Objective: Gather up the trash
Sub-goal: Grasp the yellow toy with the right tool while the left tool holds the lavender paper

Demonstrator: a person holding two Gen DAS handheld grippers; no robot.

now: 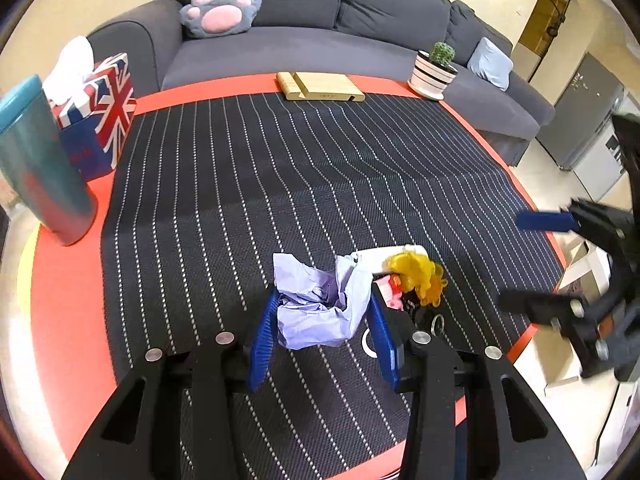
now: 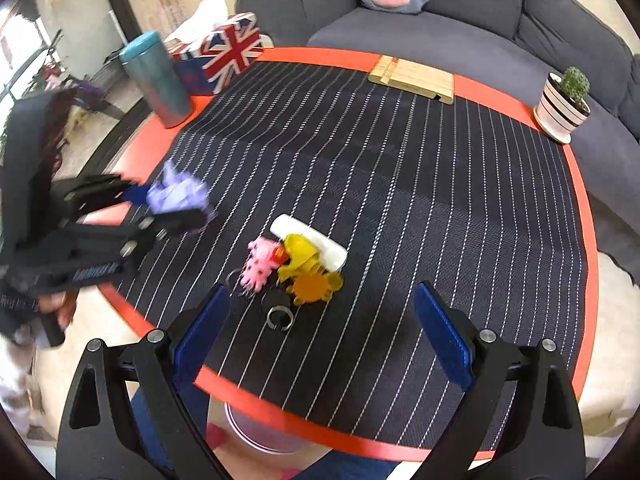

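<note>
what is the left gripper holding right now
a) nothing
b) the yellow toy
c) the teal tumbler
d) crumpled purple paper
d: in the left wrist view the left gripper has its blue pads pressed on either side of the crumpled purple paper, while the yellow toy lies on the table and the teal tumbler stands apart.
</note>
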